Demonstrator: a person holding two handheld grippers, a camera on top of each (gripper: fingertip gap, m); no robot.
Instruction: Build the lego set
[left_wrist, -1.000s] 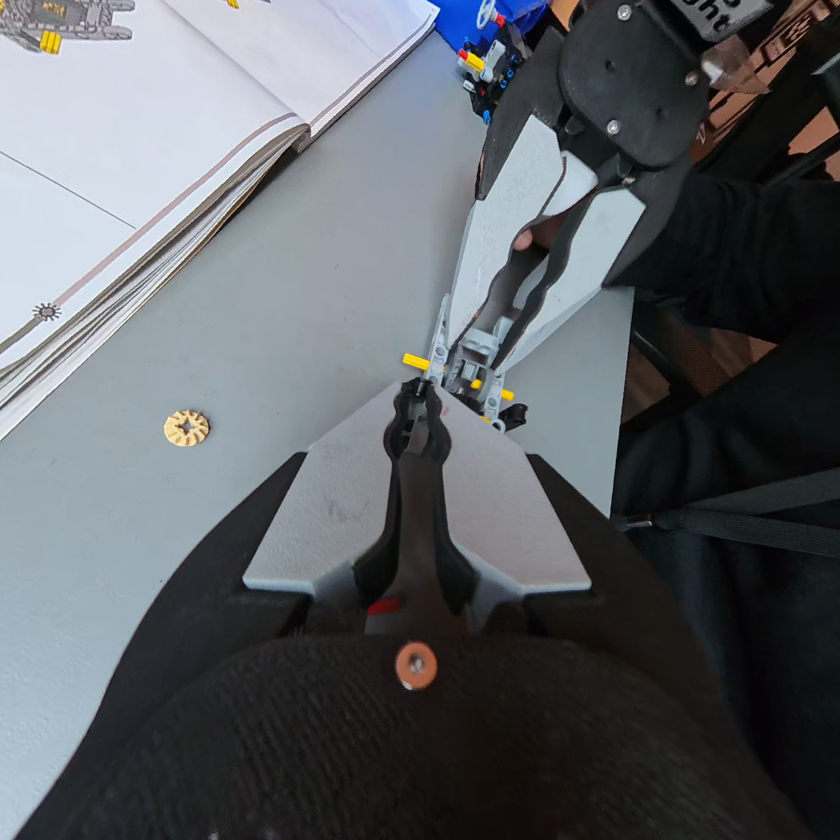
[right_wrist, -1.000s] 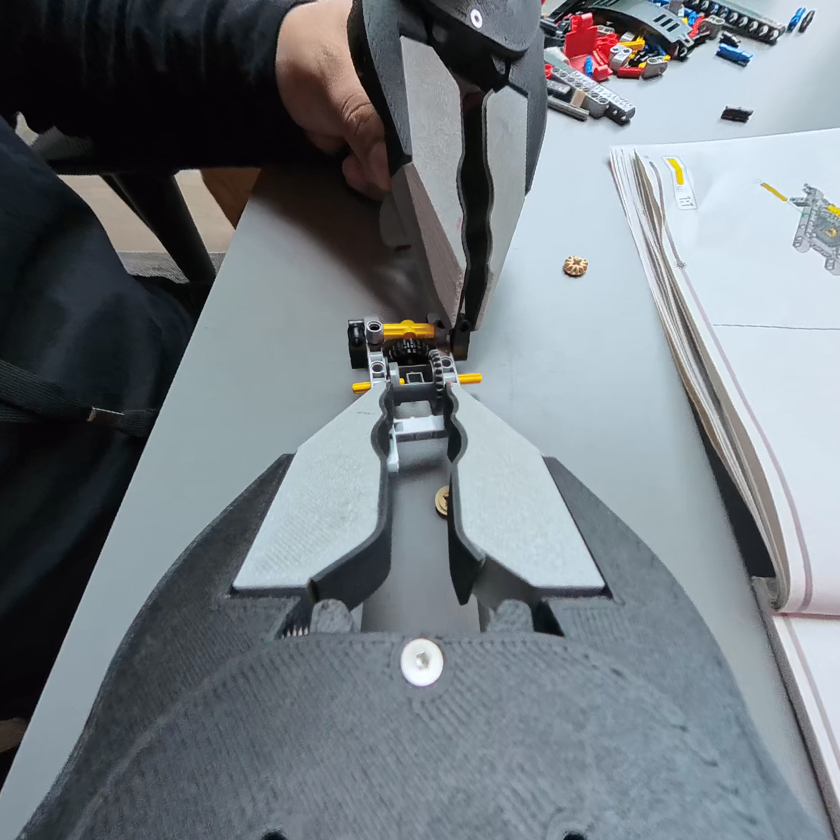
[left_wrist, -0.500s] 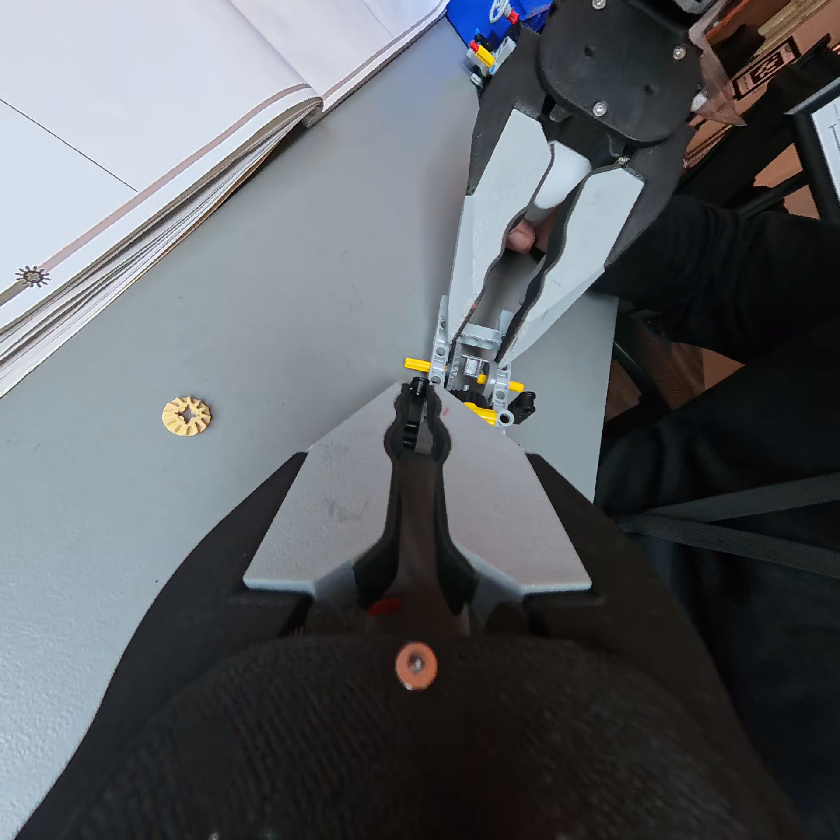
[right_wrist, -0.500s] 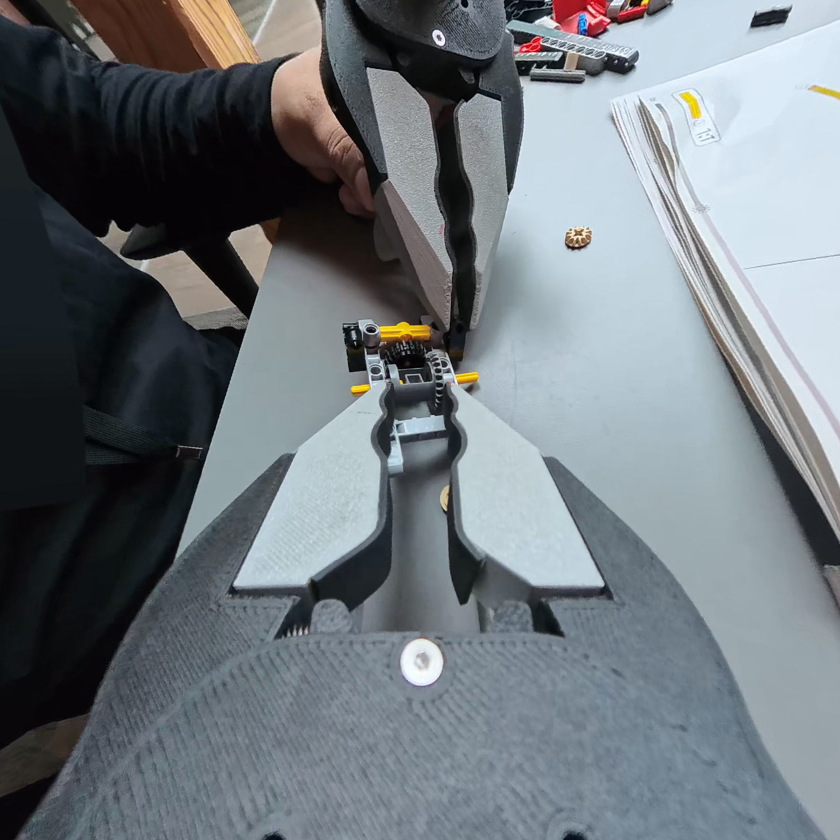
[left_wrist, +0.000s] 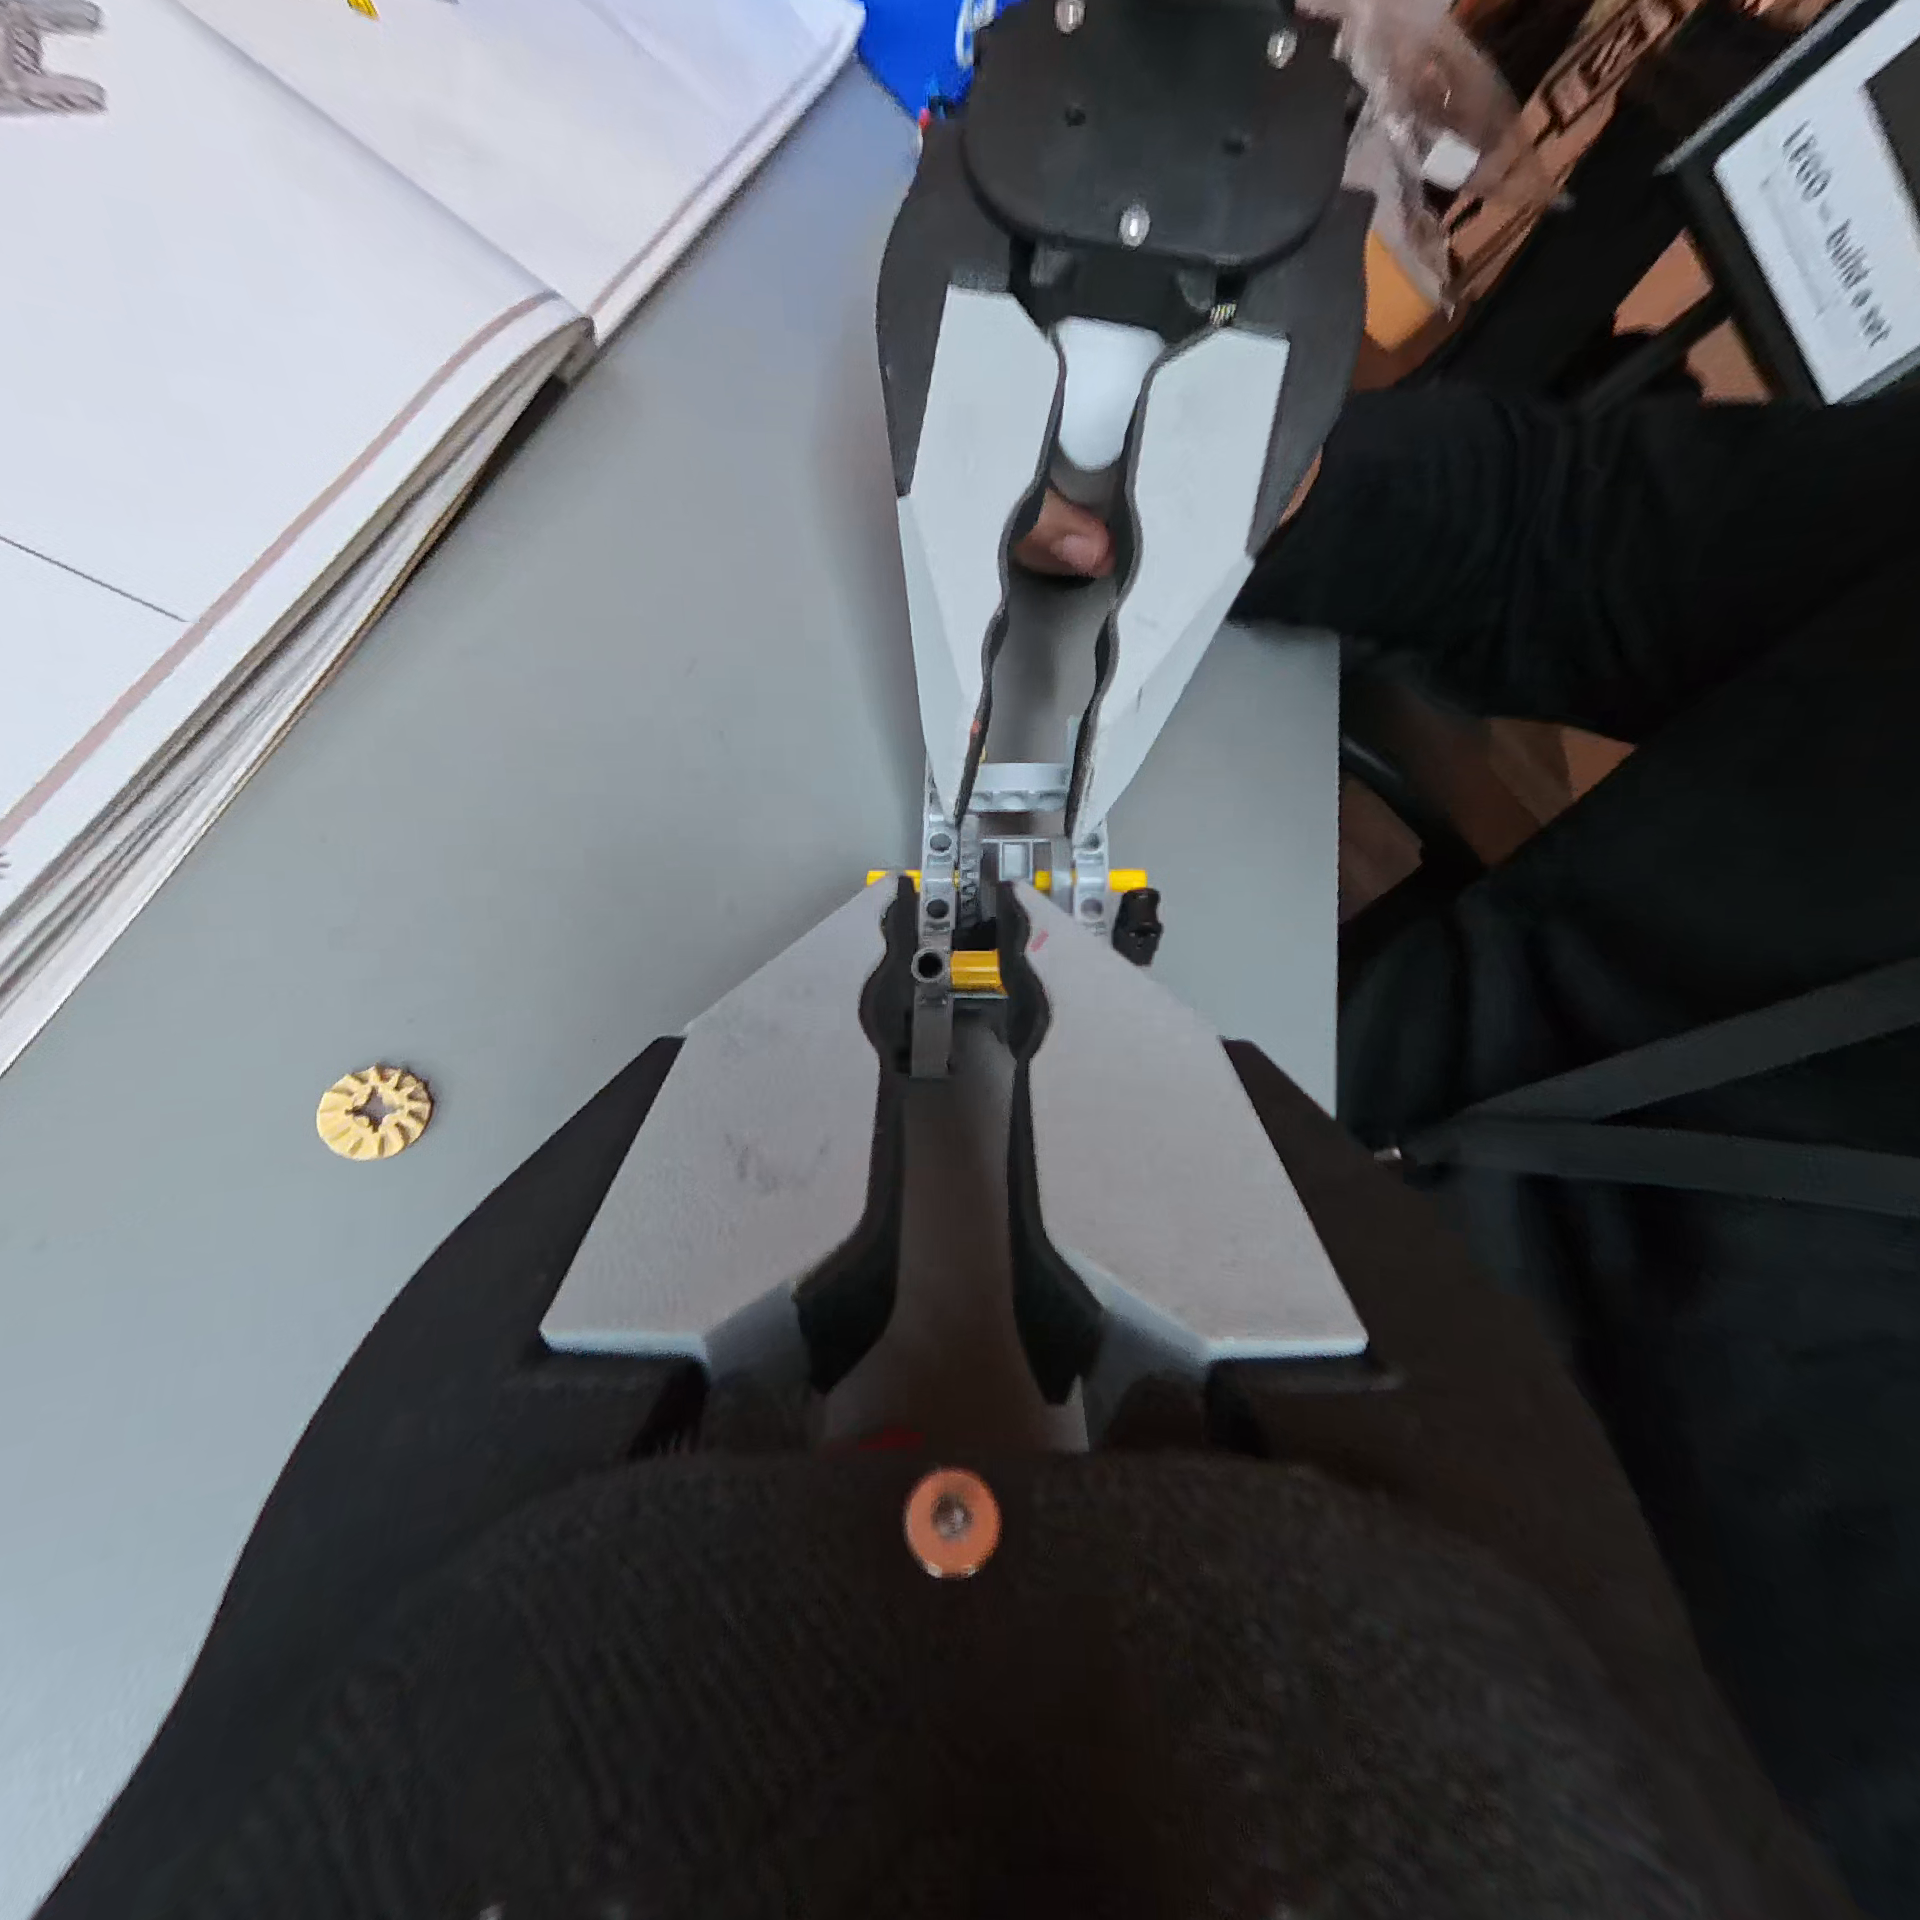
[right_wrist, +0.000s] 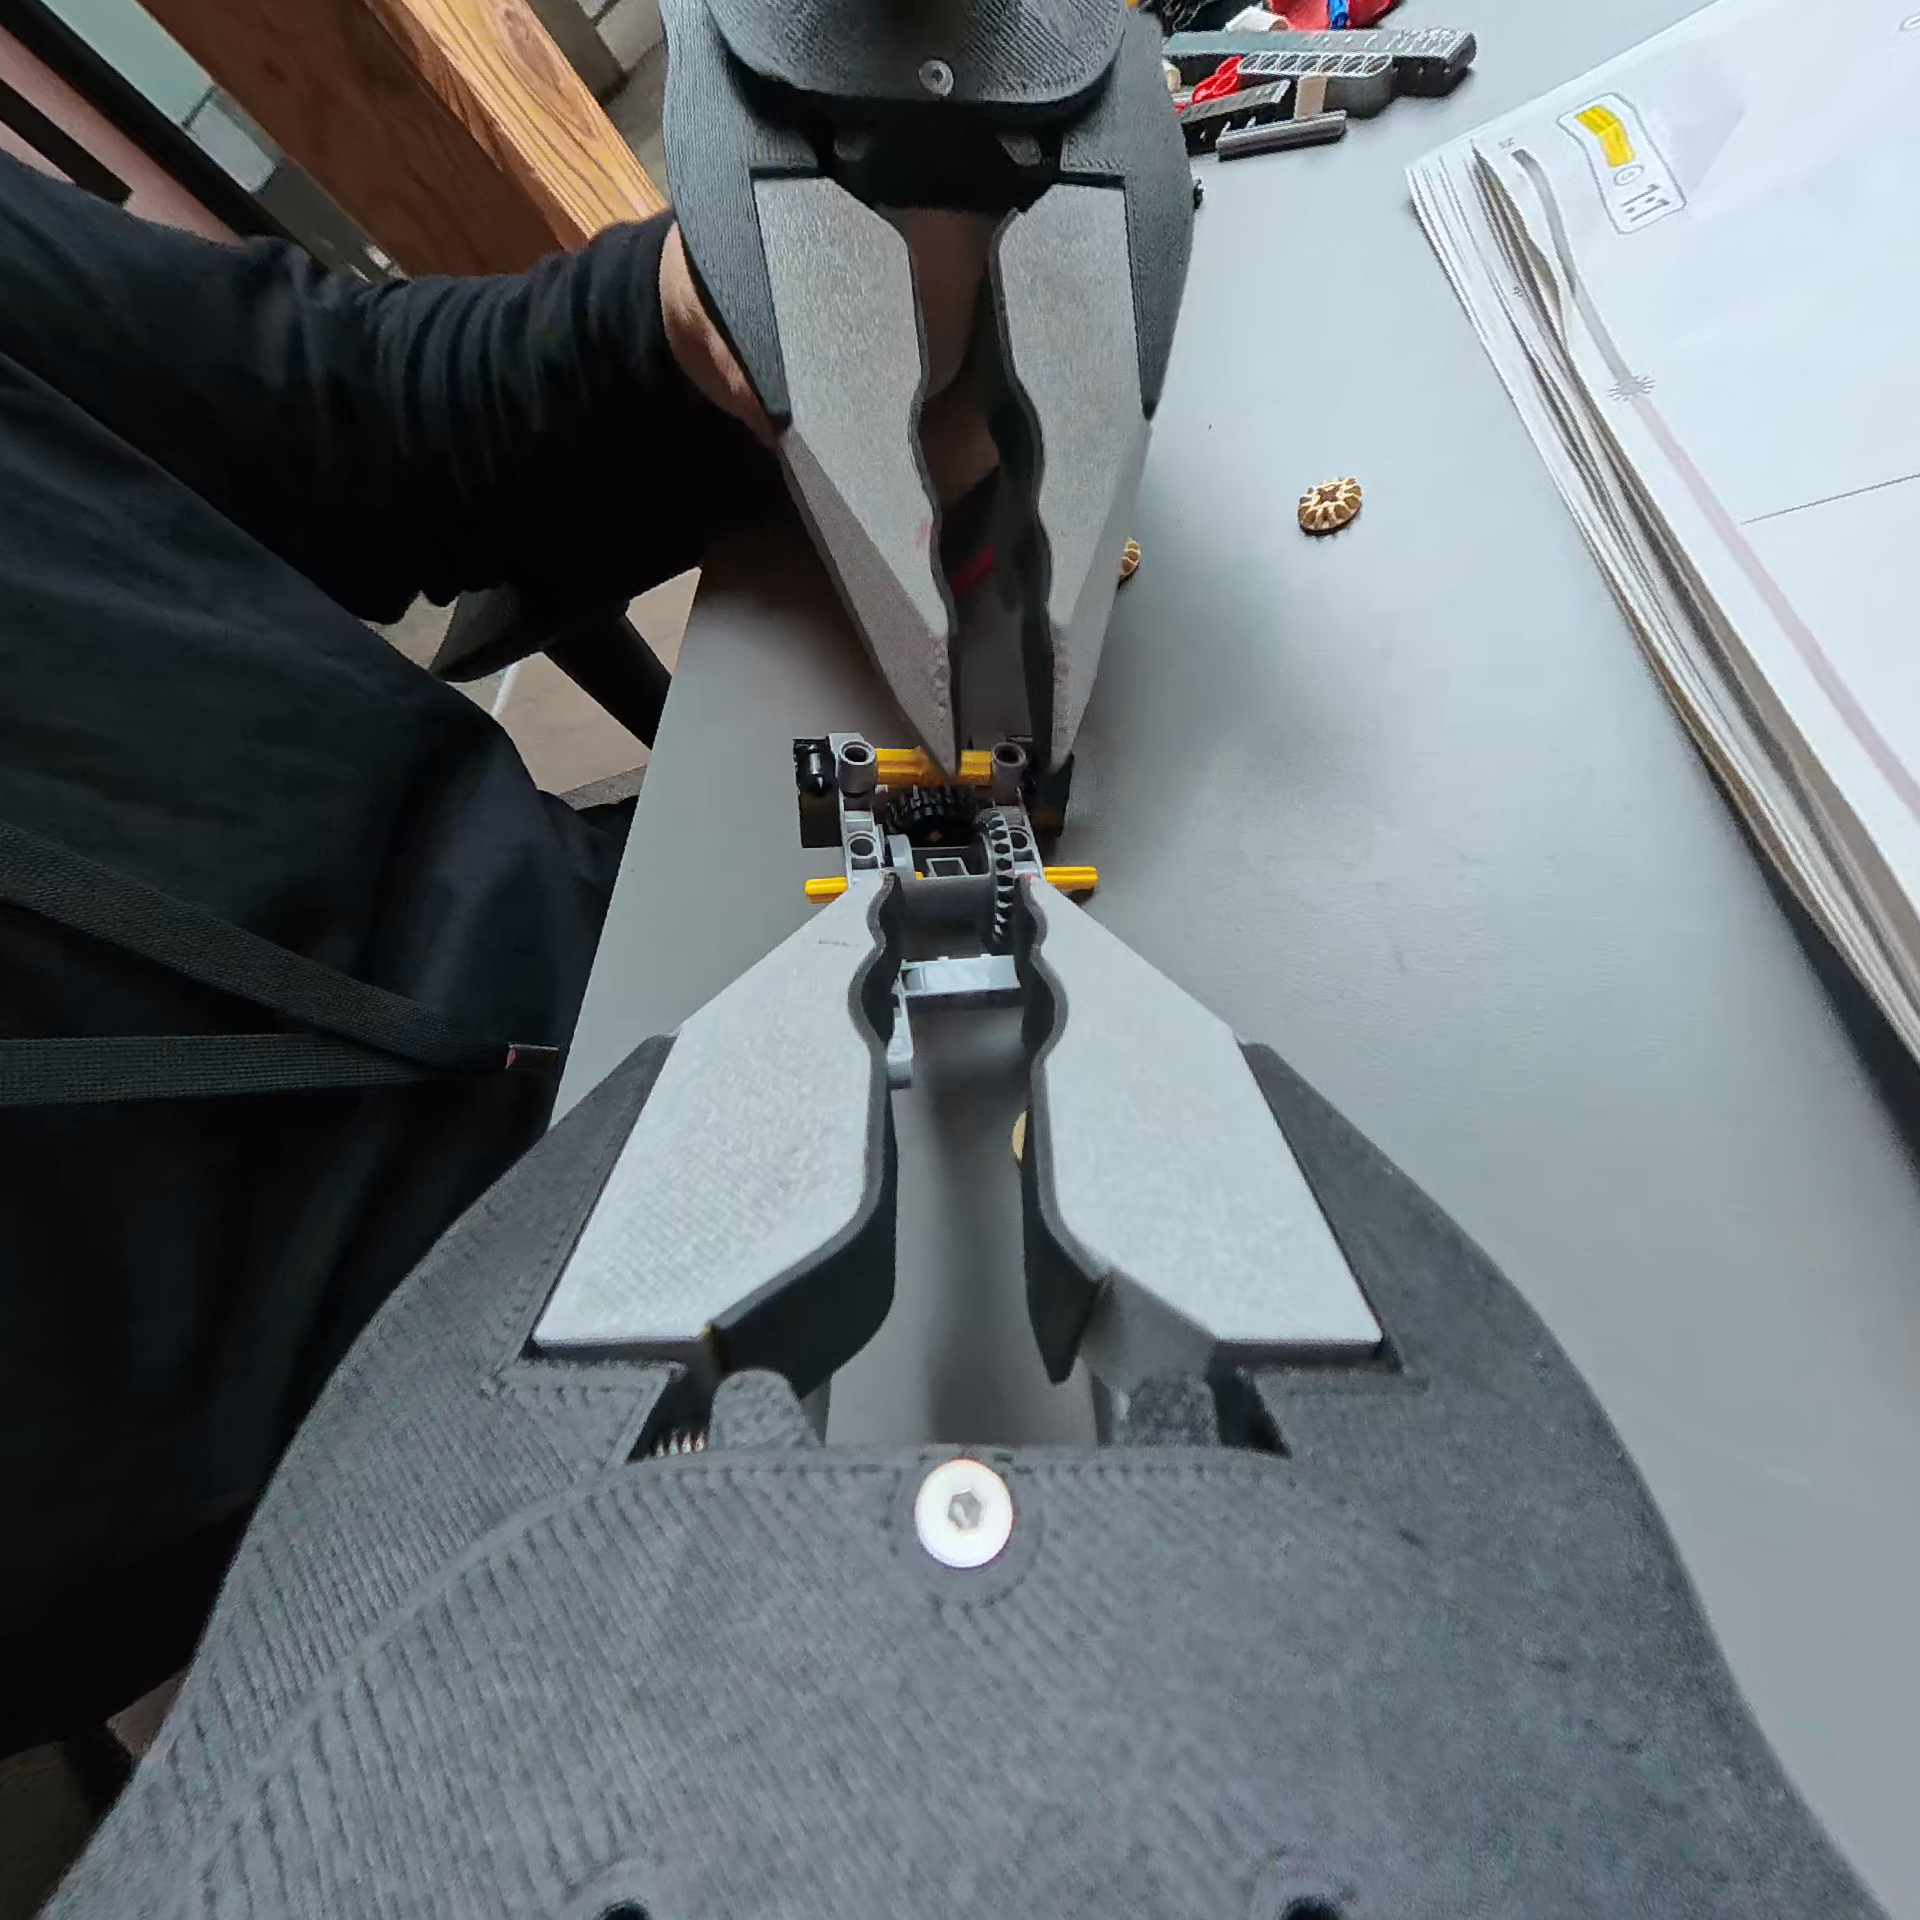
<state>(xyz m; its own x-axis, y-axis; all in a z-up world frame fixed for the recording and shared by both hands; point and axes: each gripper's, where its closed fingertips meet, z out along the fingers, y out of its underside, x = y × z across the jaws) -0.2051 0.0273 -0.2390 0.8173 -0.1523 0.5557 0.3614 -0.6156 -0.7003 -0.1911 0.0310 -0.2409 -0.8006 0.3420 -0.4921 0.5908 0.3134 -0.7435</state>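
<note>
The build looks early: the right gripper (right_wrist: 956, 914) clamps a small geared lego assembly (right_wrist: 940, 831) near the table (right_wrist: 1403, 935) edge, the left gripper (left_wrist: 961, 935) stands narrowly parted around its yellow axle (right_wrist: 914, 766), and loose parts (right_wrist: 1320, 83) remain.

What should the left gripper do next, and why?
Probably squeeze shut, gently. The left gripper has its jaws either side of the grey connector on the yellow axle, and the right gripper clamps the frame steady, so closing would likely seat the connector.
</note>
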